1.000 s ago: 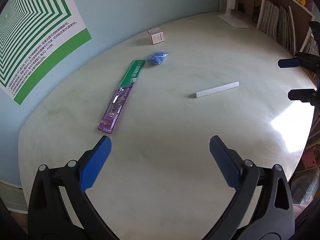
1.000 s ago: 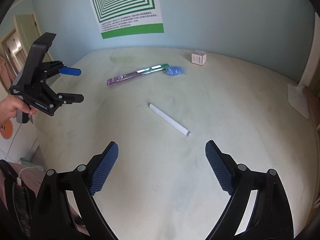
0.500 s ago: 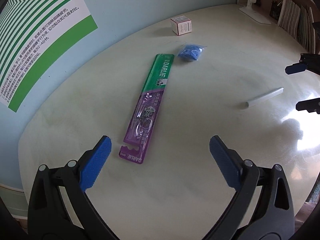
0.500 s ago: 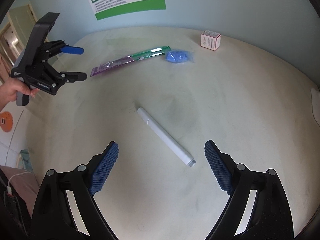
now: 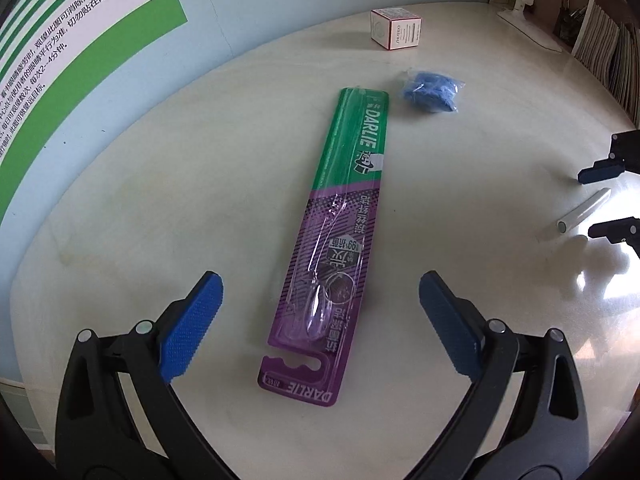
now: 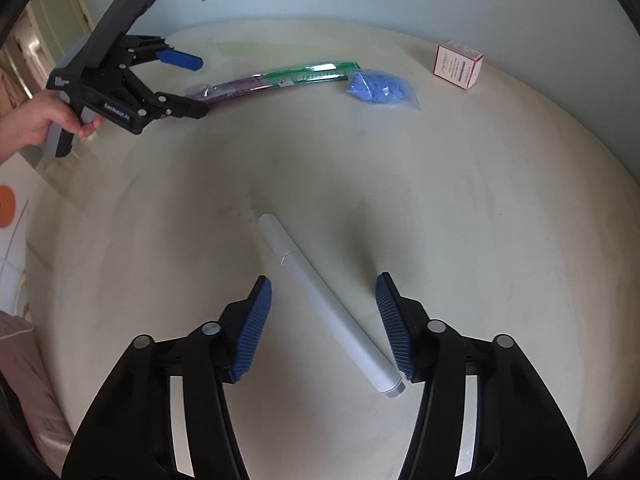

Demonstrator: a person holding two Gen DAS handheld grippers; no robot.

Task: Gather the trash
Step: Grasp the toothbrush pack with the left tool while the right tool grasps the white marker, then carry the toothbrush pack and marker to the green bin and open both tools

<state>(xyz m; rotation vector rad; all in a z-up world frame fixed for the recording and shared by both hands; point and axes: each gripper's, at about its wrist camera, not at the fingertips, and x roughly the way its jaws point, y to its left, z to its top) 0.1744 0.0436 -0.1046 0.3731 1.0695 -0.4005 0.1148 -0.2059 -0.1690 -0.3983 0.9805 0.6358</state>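
I hold a two-finger gripper in each hand above a pale, rounded table (image 5: pixel 160 208) set against a light blue wall. No piece of trash is picked up yet, so I judge the collecting to be at its very start. My left gripper (image 5: pixel 320 304) has its jaws spread wide and holds nothing; between its blue pads, flat on the table, lies the near end of a long toothbrush package (image 5: pixel 340 236), purple at my end and green at the far end, its clear blister apparently empty. My right gripper (image 6: pixel 324 320) also has its jaws apart, somewhat narrower, and they straddle a white tube (image 6: pixel 320 300) that lies at a slant on the table. The tube's capped end sits just beside the right pad, but I cannot tell whether it touches. Neither pair of jaws is pinching anything. Farther back, just beside the green end of the package, sits a small clear bag of blue material (image 5: pixel 432 90), and beyond it, near the wall, a small white box with red edges (image 5: pixel 396 28). All four things rest on the table, well apart from any bin; no bin or bag for trash appears in either view. What is left, as I judge it, is nearly everything: closing on the package and the tube, lifting them, then gathering the blue bag and the box.
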